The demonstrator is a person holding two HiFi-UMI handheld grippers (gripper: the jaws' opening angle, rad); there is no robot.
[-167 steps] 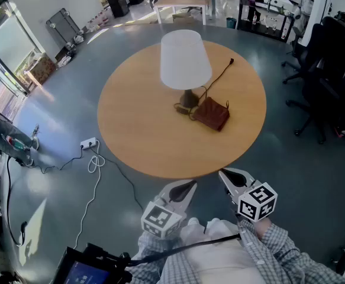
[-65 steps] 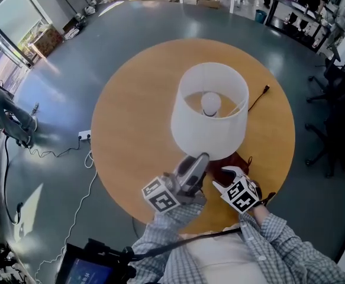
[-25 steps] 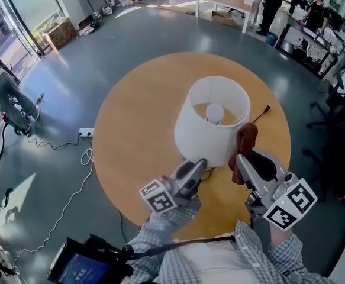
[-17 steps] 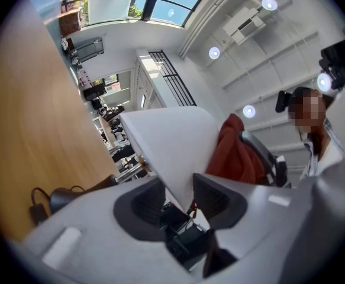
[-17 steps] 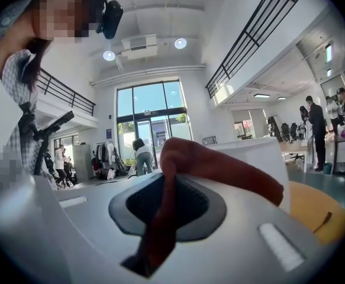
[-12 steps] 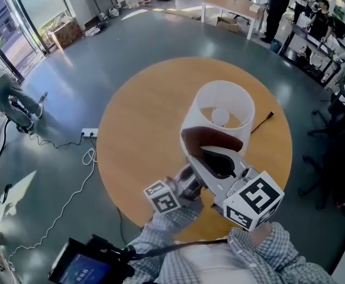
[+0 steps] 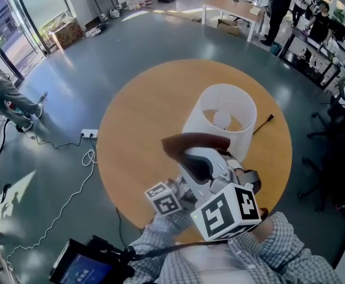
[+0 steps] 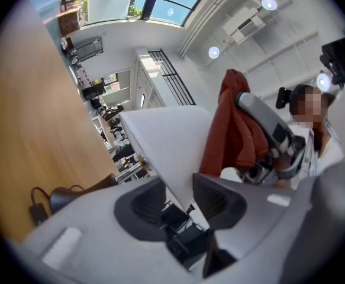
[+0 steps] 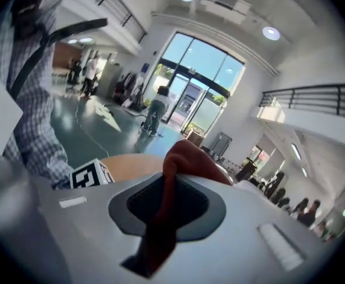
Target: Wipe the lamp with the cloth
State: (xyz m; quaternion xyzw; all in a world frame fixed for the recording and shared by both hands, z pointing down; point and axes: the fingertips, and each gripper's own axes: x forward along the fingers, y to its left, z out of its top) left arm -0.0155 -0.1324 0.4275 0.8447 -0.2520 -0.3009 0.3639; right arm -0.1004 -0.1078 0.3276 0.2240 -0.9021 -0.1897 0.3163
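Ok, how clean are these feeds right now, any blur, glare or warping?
Head view: sharp, evenly lit, lamp clear, edges bowed. Left gripper view: fisheye with black corners, ceiling lights flare. Right gripper view: background smeared, bright glass doors glare, cloth soft.

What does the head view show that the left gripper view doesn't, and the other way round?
Only the head view: the whole round table, the bulb inside the lampshade, and a power strip on the floor. Only the left gripper view: the left gripper clamping the lampshade's lower rim between its jaws, plus the dark lamp base. Both: the white lampshade and the reddish cloth held in the right gripper.
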